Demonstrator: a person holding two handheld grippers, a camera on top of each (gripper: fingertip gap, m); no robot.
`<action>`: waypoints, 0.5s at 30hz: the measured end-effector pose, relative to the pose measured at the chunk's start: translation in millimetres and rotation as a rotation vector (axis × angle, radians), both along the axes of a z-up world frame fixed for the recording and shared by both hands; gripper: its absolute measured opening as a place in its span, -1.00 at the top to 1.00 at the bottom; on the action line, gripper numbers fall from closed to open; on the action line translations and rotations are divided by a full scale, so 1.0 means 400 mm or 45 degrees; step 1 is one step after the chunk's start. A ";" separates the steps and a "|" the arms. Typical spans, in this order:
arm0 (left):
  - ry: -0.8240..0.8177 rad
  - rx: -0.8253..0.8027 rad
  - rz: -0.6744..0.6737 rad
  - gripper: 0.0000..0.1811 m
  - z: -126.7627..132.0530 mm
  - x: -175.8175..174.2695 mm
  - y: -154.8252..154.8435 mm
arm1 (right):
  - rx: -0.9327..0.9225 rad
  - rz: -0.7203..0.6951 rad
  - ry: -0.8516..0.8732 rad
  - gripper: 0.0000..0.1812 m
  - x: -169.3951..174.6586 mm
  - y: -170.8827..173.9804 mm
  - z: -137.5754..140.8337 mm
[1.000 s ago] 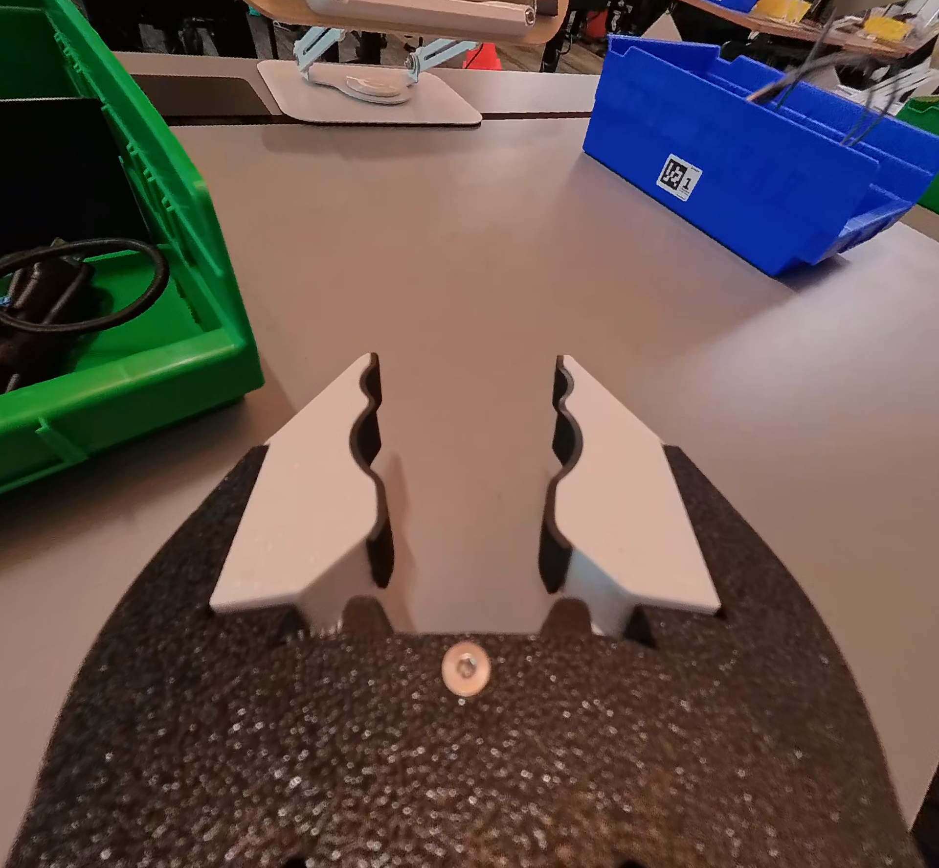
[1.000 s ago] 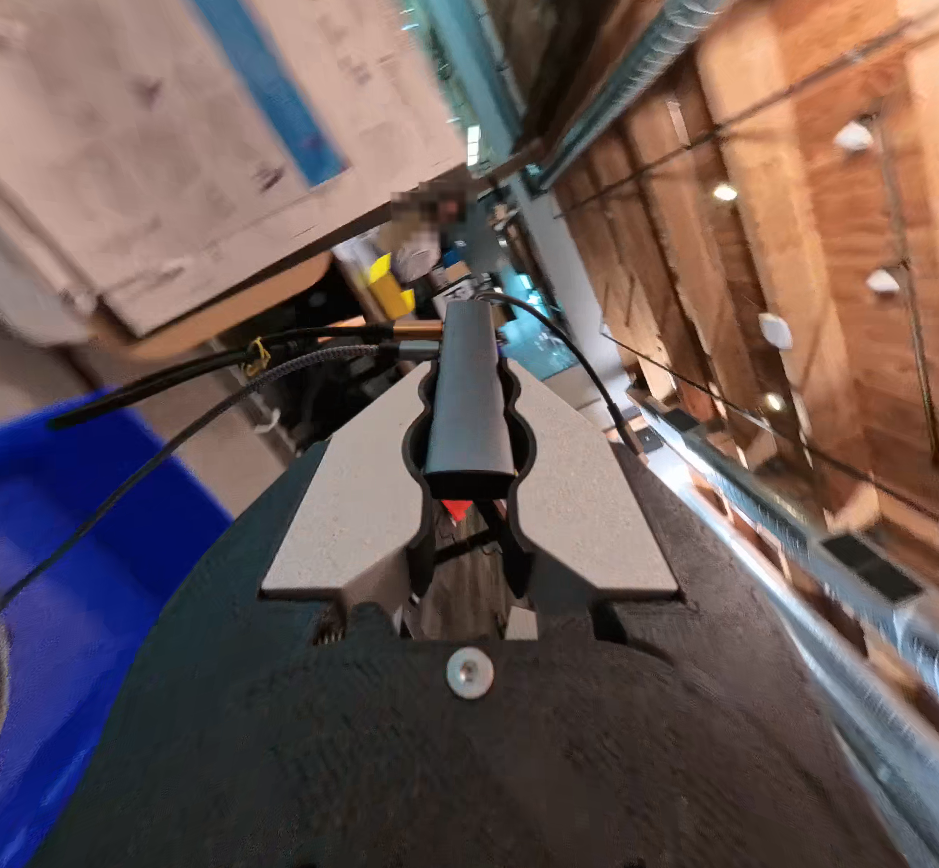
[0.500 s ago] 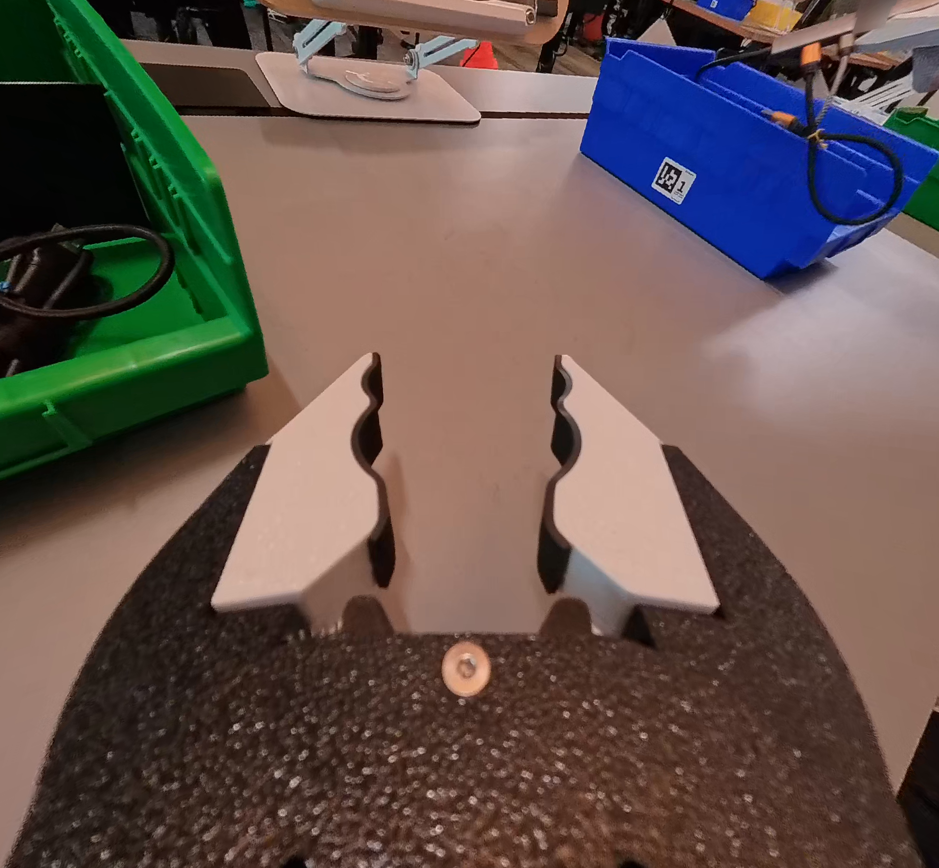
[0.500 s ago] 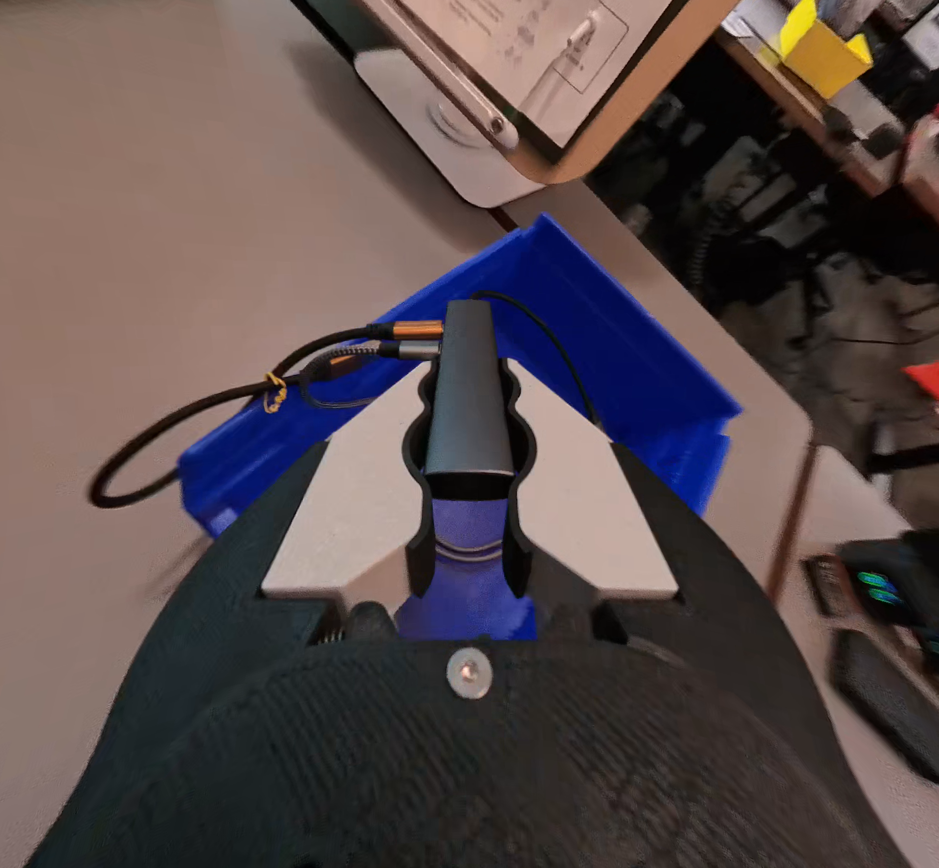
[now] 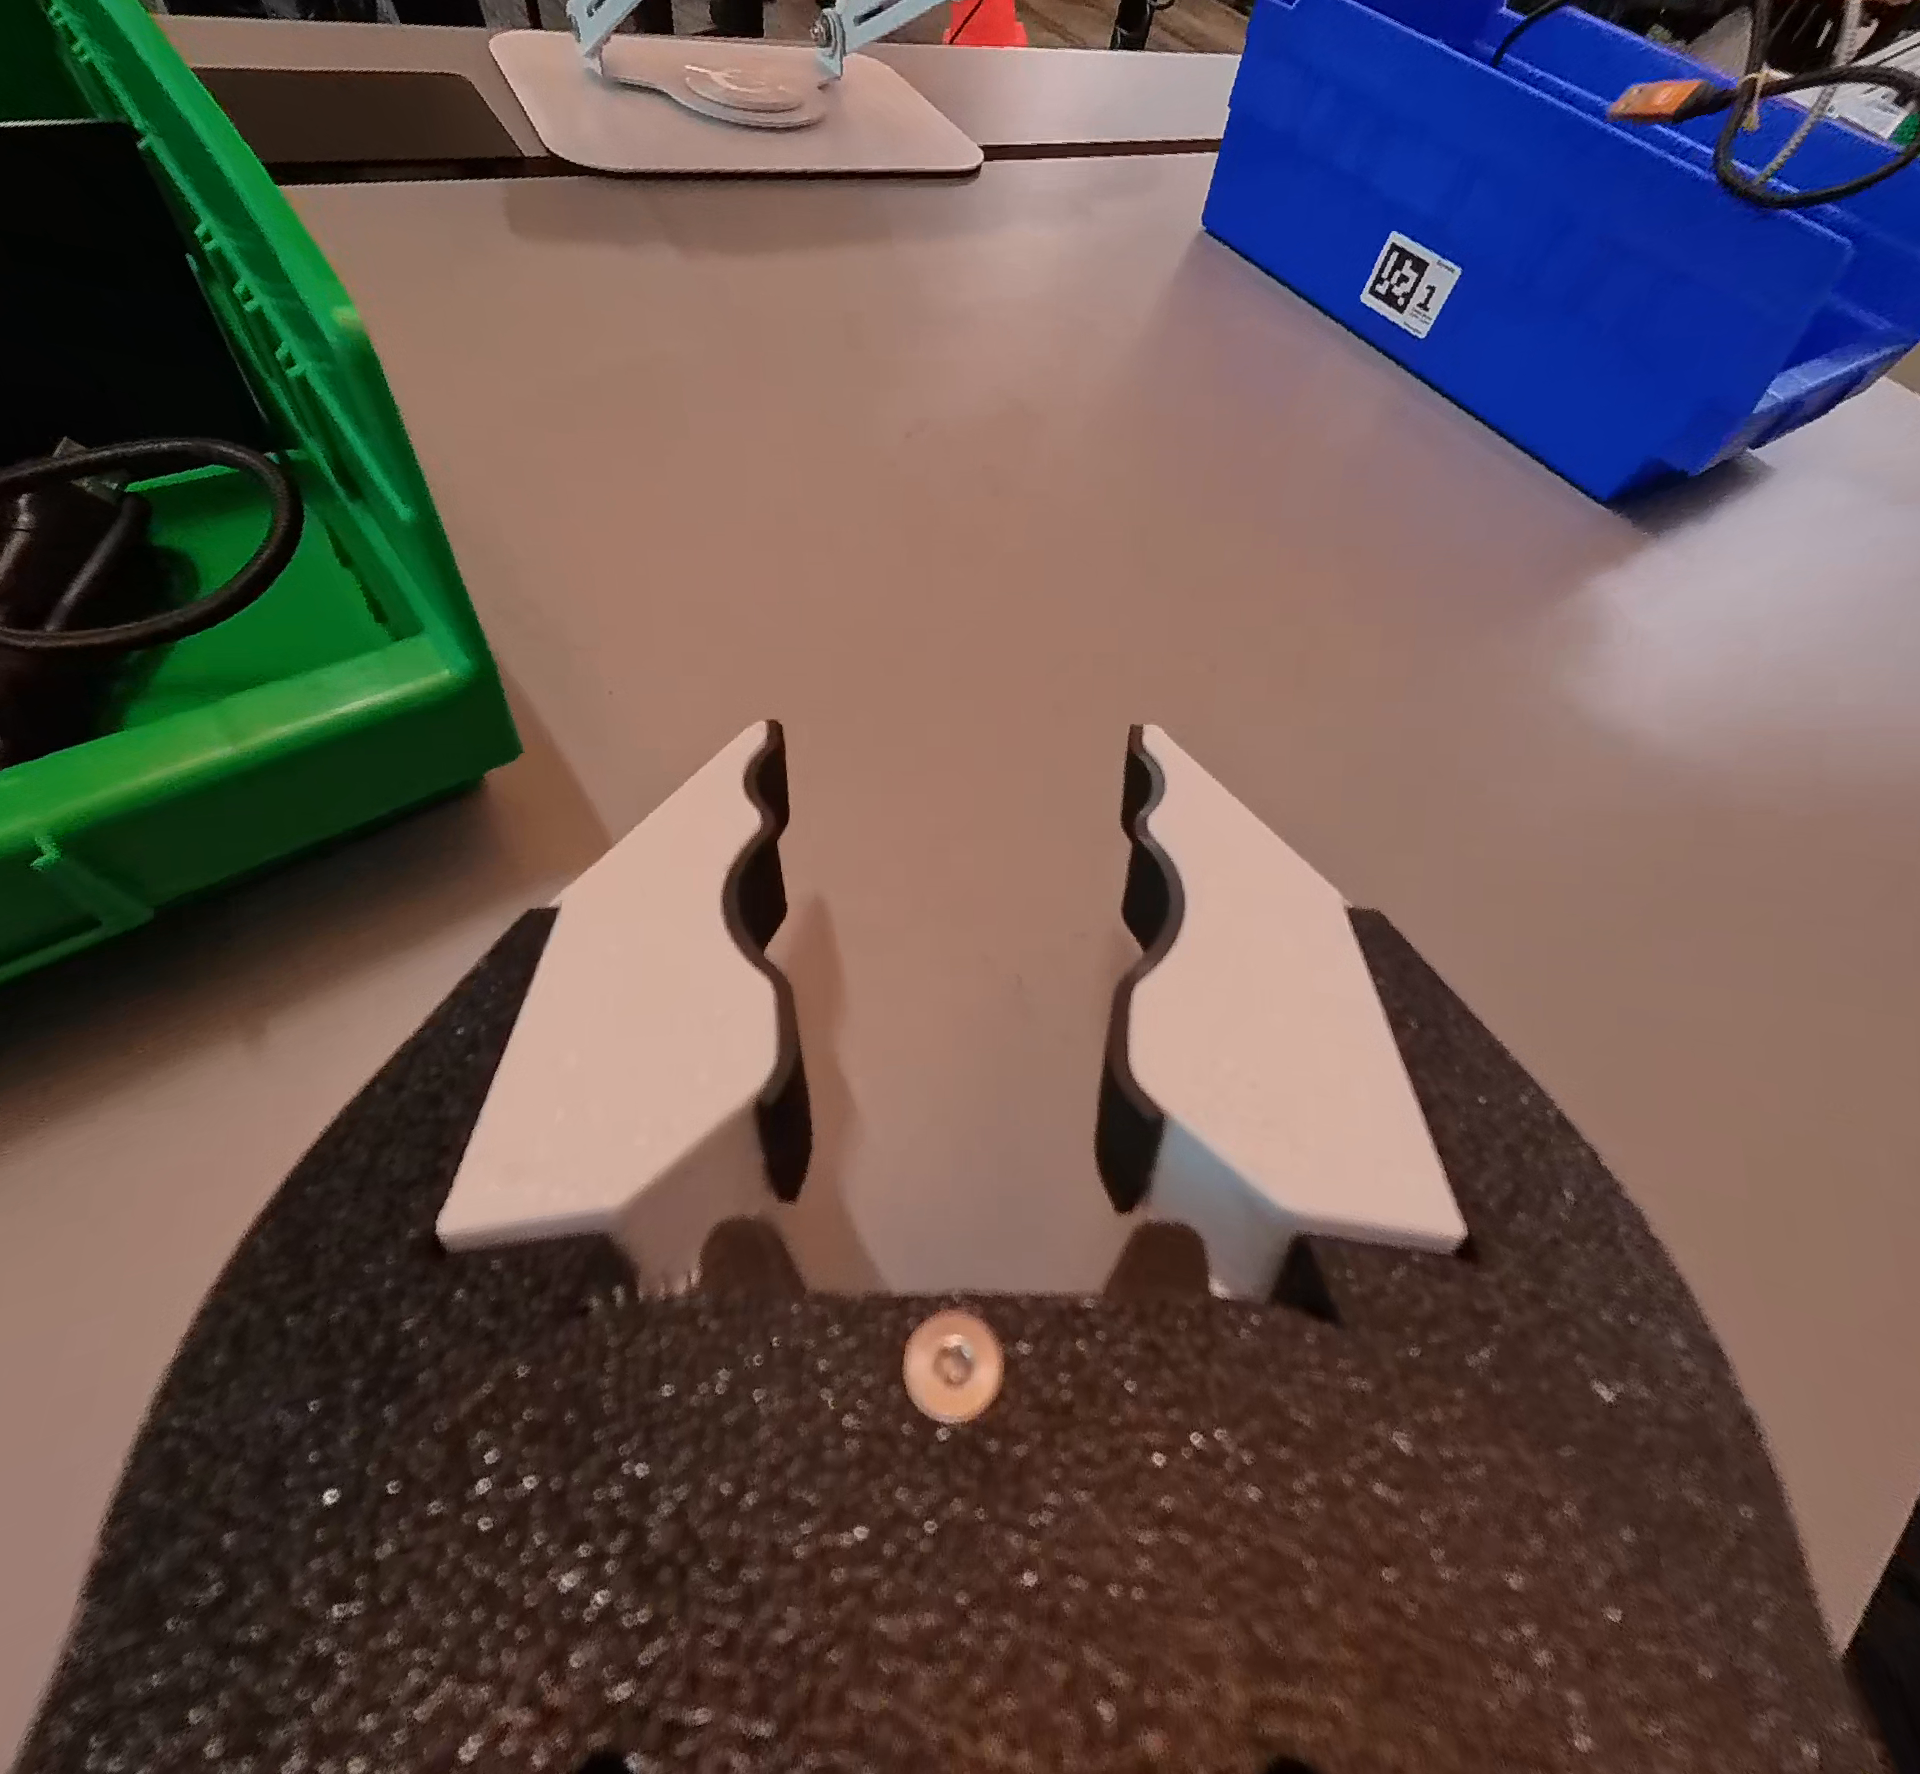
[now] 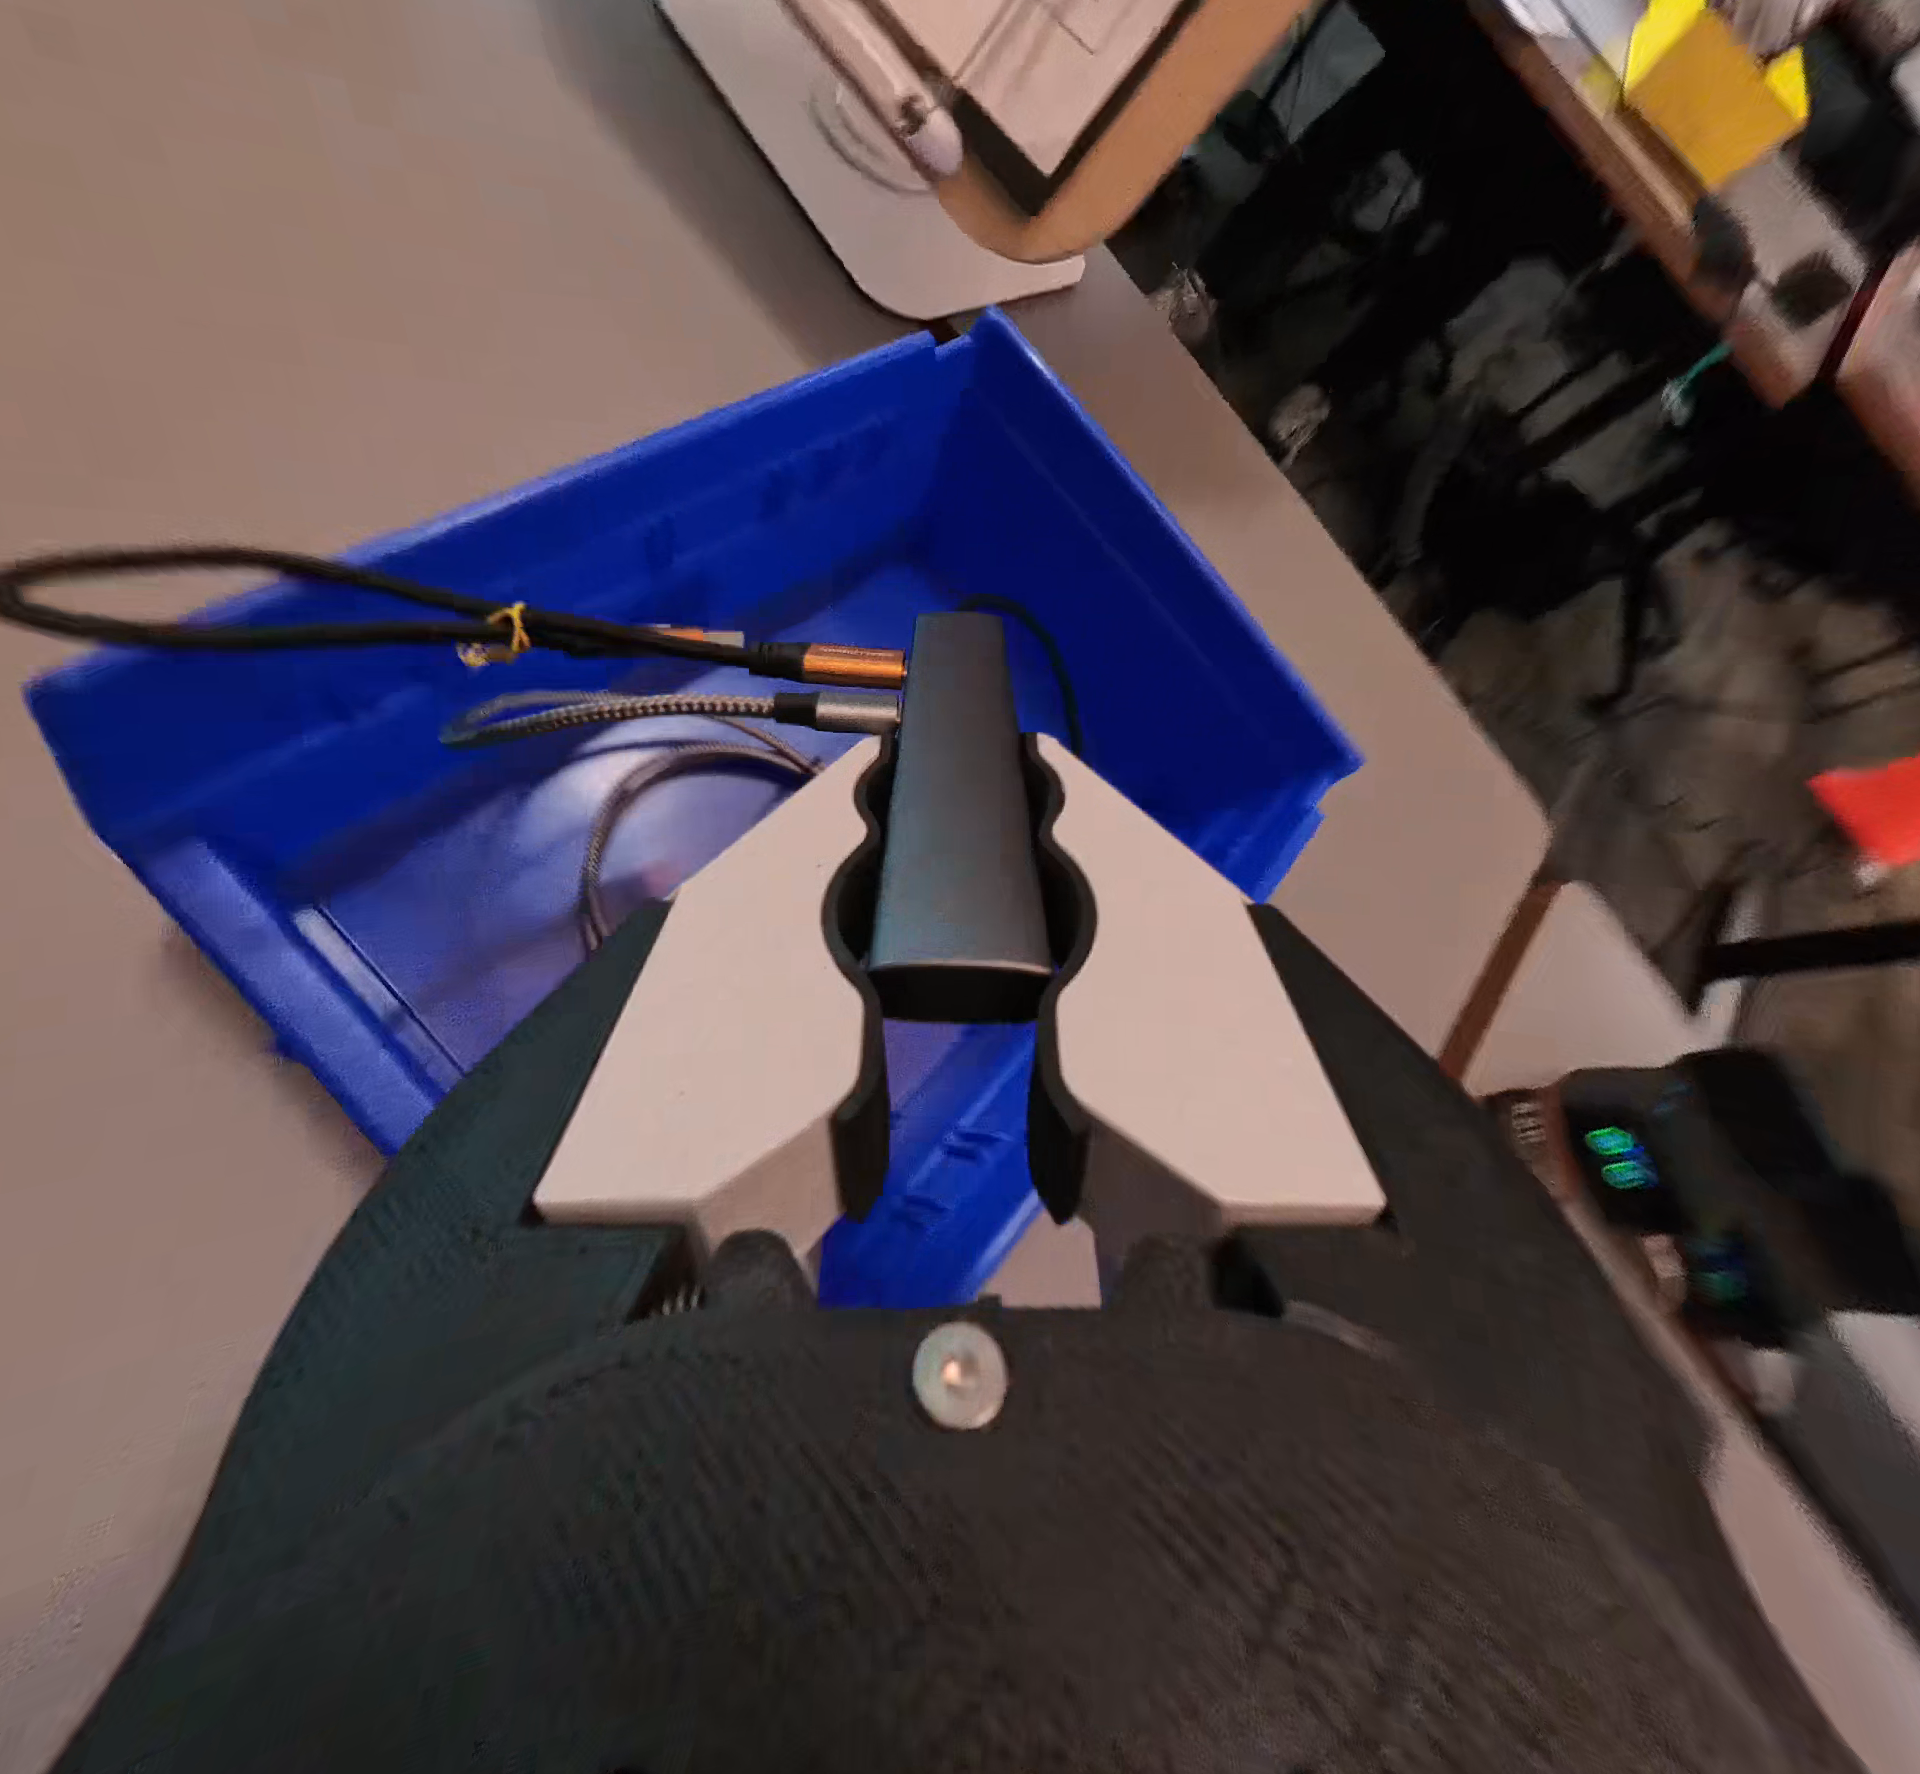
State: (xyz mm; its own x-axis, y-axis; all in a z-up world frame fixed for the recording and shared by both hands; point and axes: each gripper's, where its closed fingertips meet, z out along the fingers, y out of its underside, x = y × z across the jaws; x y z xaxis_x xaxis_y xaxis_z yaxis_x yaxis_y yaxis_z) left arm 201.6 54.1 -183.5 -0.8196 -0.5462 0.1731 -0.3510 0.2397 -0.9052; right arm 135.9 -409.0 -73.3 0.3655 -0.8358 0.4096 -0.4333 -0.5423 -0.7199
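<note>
My right gripper [image 6: 956,768] is shut on a dark grey slim hub [image 6: 956,820] and holds it above a blue bin [image 6: 727,519]. Two cables stick out of the hub's left side: one with an orange plug [image 6: 852,664] and a black cord, one with a silver plug [image 6: 842,711] and a braided cord. The black cord loops out over the bin's left rim. More braided cable lies inside the bin. My left gripper [image 5: 951,768] is open and empty, low over the grey table [image 5: 935,477]. In the left wrist view the blue bin [image 5: 1538,270] is at the far right with the cables [image 5: 1787,145] hanging above it.
A green bin [image 5: 312,519] holding a black cable [image 5: 125,561] stands at the left. A clipboard stand with a flat base [image 5: 748,103] is at the back of the table. The table's edge [image 6: 1351,581] runs just past the blue bin, with a dark device [image 6: 1662,1194] to the right. My hands' fingertips stand some 50 centimeters from each other.
My right gripper has swung down from pointing at the ceiling to over the blue bin, still holding the hub with its cables. My left gripper has crept slightly forward, still open.
</note>
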 end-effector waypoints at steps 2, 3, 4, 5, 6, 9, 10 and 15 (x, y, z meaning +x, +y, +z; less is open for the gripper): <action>0.013 0.009 -0.004 0.30 -0.004 0.000 -0.001 | -0.159 0.031 0.006 0.75 0.002 -0.012 0.011; 0.017 0.014 -0.006 0.31 -0.006 -0.001 -0.002 | -0.233 0.026 -0.019 0.75 0.008 -0.025 0.026; 0.021 0.020 -0.008 0.31 -0.008 -0.001 -0.003 | -0.267 0.043 -0.020 0.75 0.009 -0.032 0.035; 0.022 0.027 -0.010 0.31 -0.010 -0.002 -0.003 | -0.235 0.067 0.007 0.75 0.006 -0.031 0.036; 0.022 0.032 -0.013 0.31 -0.011 -0.003 -0.005 | -0.181 0.089 0.033 0.75 0.005 -0.029 0.035; 0.020 0.044 -0.019 0.32 -0.014 -0.006 -0.006 | -0.092 0.092 0.072 0.75 0.012 -0.036 0.024; 0.020 0.043 -0.022 0.32 -0.013 -0.008 -0.007 | -0.126 0.124 0.093 0.75 0.013 -0.025 0.010; 0.035 0.064 -0.025 0.33 -0.021 -0.008 -0.009 | -0.273 0.106 0.230 0.75 0.047 0.042 -0.131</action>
